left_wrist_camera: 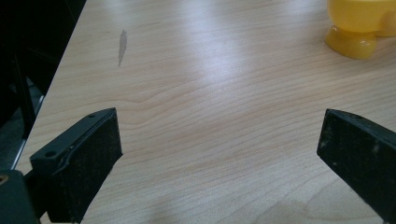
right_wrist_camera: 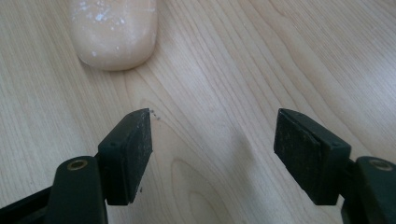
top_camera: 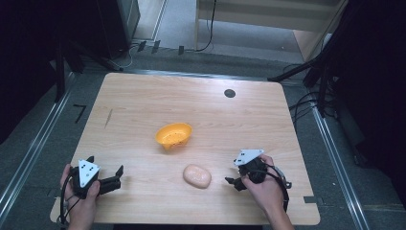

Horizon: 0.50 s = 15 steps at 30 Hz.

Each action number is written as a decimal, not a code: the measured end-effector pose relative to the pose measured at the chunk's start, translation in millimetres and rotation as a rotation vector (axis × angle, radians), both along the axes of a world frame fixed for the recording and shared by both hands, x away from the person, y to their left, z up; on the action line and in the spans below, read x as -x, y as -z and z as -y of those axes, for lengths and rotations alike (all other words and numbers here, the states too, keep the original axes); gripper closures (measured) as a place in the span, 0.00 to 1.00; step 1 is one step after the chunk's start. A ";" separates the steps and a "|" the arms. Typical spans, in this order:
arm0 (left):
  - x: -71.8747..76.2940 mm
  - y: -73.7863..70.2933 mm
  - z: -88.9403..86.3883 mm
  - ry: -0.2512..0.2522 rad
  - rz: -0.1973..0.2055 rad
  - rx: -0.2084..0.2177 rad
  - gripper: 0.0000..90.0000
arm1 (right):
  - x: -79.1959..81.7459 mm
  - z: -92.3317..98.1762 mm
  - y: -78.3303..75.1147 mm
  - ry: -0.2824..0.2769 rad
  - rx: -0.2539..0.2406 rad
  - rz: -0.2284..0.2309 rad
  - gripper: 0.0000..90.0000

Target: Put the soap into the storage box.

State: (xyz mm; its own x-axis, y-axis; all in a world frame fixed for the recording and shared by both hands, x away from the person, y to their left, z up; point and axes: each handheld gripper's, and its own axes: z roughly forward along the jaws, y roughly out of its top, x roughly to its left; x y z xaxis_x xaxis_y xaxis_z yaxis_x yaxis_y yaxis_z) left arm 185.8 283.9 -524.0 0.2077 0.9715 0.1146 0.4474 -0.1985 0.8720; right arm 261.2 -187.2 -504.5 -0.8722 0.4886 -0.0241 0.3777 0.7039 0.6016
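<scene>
A yellow bowl (top_camera: 174, 135) sits near the middle of the wooden table (top_camera: 230, 124); the left gripper view shows its base (left_wrist_camera: 357, 28) at the top right. A pale peach oval lump (top_camera: 197, 176), speckled white, lies in front of it and shows at the top left of the right gripper view (right_wrist_camera: 114, 32). My right gripper (top_camera: 232, 171) is just right of the lump, pointing at it, jaws apart over bare wood (right_wrist_camera: 212, 135). My left gripper (top_camera: 105, 164) rests at the near left corner, wide open with nothing between its jaws (left_wrist_camera: 219, 140).
A black round dot (top_camera: 230, 93) marks the table's far side, and a dark streak (top_camera: 108, 117) lies near its left edge. Dark stands and cables ring the table on the floor. The table's near edge runs just under both hands.
</scene>
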 end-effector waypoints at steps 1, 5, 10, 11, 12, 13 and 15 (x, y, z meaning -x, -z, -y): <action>0.0 0.1 0.1 0.000 0.001 0.000 0.00 | -0.4 -1.4 -0.3 -0.003 -0.002 0.001 0.32; -0.1 0.2 0.4 0.000 0.001 0.002 0.00 | -1.0 -8.1 -0.9 -0.014 -0.003 -0.007 0.32; -0.1 0.3 0.5 0.000 0.003 0.002 0.00 | -2.1 -14.0 -1.1 -0.025 -0.005 -0.017 0.32; -0.1 0.3 0.5 0.000 0.003 0.002 0.00 | -2.2 -15.2 -0.9 -0.029 -0.004 -0.016 0.32; -0.1 0.3 0.6 0.001 0.003 0.002 0.00 | -2.2 -16.6 -0.8 -0.031 -0.002 -0.020 0.32; -0.2 0.3 0.6 0.001 0.002 0.001 0.00 | -2.5 -17.9 -0.5 -0.038 -0.003 -0.020 0.32; -0.1 0.2 0.6 0.001 0.001 0.000 0.00 | -2.5 -20.7 -0.2 -0.040 -0.004 -0.023 0.32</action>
